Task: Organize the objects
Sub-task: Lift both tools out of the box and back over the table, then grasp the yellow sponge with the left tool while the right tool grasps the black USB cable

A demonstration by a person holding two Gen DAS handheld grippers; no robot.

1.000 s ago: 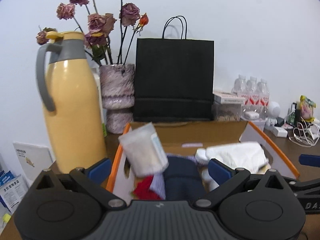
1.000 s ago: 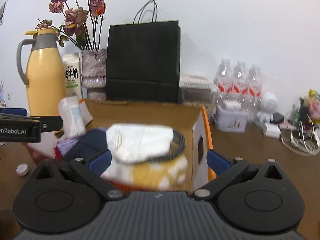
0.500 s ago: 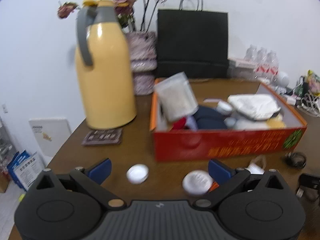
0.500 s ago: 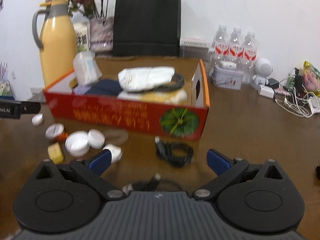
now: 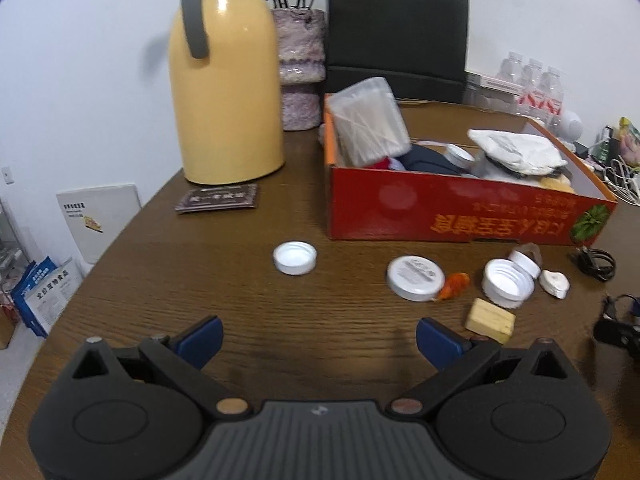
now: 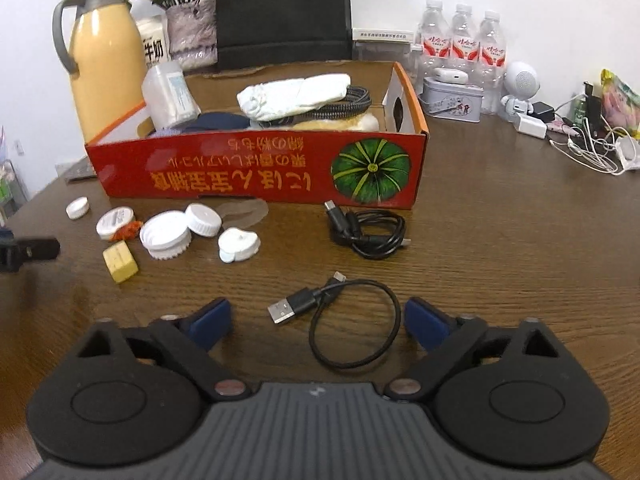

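Observation:
A red cardboard box (image 6: 260, 168) (image 5: 440, 216) holds clothes, a white bundle and a clear tub of cotton swabs (image 5: 370, 122). In front of it lie several white caps (image 6: 166, 236) (image 5: 295, 257), a yellow block (image 6: 120, 261) and a coiled black cable (image 6: 368, 232). My right gripper (image 6: 318, 320) hovers low over a short black USB cable (image 6: 290, 307). Its jaws are closing, with the cable's loop between them and untouched by the pads. My left gripper (image 5: 318, 340) stands open over bare wood, short of the caps.
A yellow thermos jug (image 5: 224, 92), a flower vase (image 5: 300, 68) and a black paper bag (image 6: 282, 12) stand behind the box. Water bottles (image 6: 464, 40), a tin, a white speaker and tangled chargers (image 6: 592, 144) fill the right. The table's edge runs along the left (image 5: 132, 224).
Both grippers have pulled back from over the box and sunk toward the table in front of it. The right jaws stand slightly narrower than before.

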